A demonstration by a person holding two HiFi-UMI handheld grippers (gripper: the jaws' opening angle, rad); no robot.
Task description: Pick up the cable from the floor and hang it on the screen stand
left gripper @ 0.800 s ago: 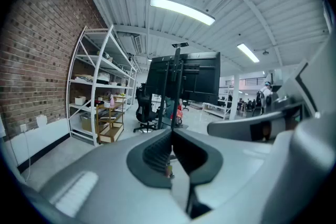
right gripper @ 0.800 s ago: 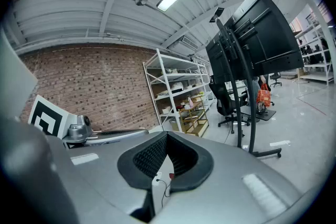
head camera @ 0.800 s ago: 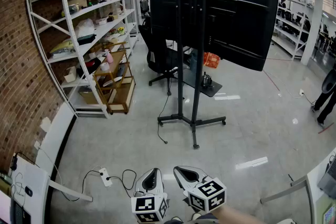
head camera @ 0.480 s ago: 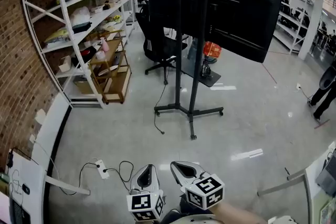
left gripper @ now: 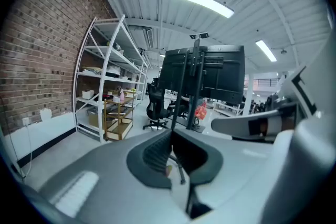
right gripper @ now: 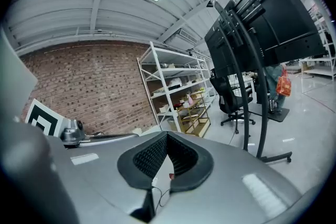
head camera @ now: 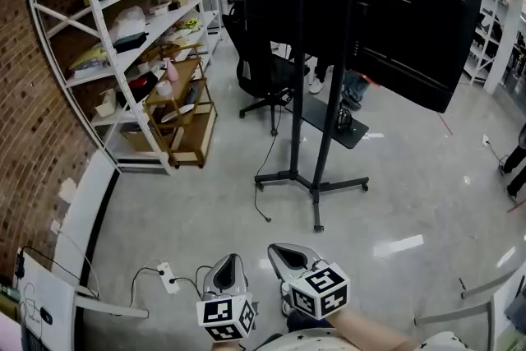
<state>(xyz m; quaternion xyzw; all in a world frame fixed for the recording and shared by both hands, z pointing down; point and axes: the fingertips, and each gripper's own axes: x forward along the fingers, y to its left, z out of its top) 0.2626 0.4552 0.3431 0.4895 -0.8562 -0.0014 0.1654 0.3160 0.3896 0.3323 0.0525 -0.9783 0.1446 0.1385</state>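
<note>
A thin black cable (head camera: 265, 177) hangs from the screen stand (head camera: 329, 103) and its end lies on the floor by the stand's base. Another black cable (head camera: 196, 279) curls on the floor beside a white power strip (head camera: 168, 277), just left of my grippers. The stand carries a big black screen (head camera: 411, 12) and shows in the left gripper view as well (left gripper: 194, 86). My left gripper (head camera: 233, 261) (left gripper: 170, 132) and right gripper (head camera: 280, 249) (right gripper: 167, 135) sit side by side at the bottom of the head view. Both are shut and hold nothing, well short of the stand.
A white shelving rack (head camera: 123, 29) and a wooden trolley (head camera: 179, 115) line the brick wall on the left. A black office chair (head camera: 263, 78) stands behind the stand. A person's legs (head camera: 355, 86) show beyond it. A white frame (head camera: 460, 300) sits at the bottom right.
The head view has swung, so the stand now sits further right and looks nearer. A person's legs have appeared behind it. Both grippers stay shut and low in the view.
</note>
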